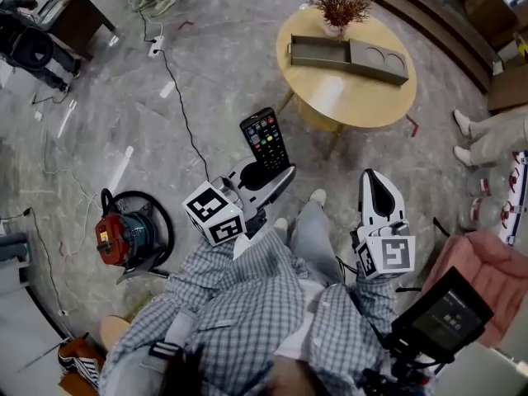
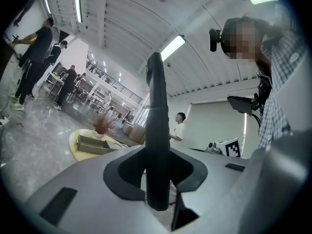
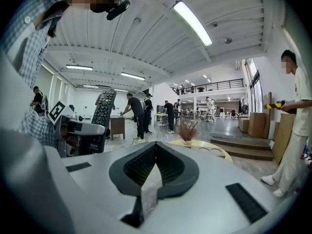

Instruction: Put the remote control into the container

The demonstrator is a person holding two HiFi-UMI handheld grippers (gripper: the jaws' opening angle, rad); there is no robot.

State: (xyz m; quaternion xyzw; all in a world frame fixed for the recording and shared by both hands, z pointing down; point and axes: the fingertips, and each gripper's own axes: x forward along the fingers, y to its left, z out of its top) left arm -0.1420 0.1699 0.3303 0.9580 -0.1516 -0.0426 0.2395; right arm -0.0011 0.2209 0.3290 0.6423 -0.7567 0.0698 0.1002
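Checked blue-and-white shirt (image 1: 272,304), grey trousers (image 1: 313,236), white shoes (image 1: 318,196). The left gripper (image 1: 272,172) and right gripper (image 1: 372,176) are pale grey, black-padded, with marker cubes (image 1: 216,213).

Bare floor (image 1: 239,64) lay open up to the round table (image 1: 330,101), whose near half was clear. The container (image 1: 346,56) sat across its far side, a dried plant (image 1: 338,2) just behind, possibly touching. A cable (image 1: 177,96) and red machine (image 1: 124,233) lay left; a person's legs (image 1: 491,139) stood right of the table. The remote control (image 1: 264,137), clamped in the left gripper (image 1: 268,173), jutted toward the table.
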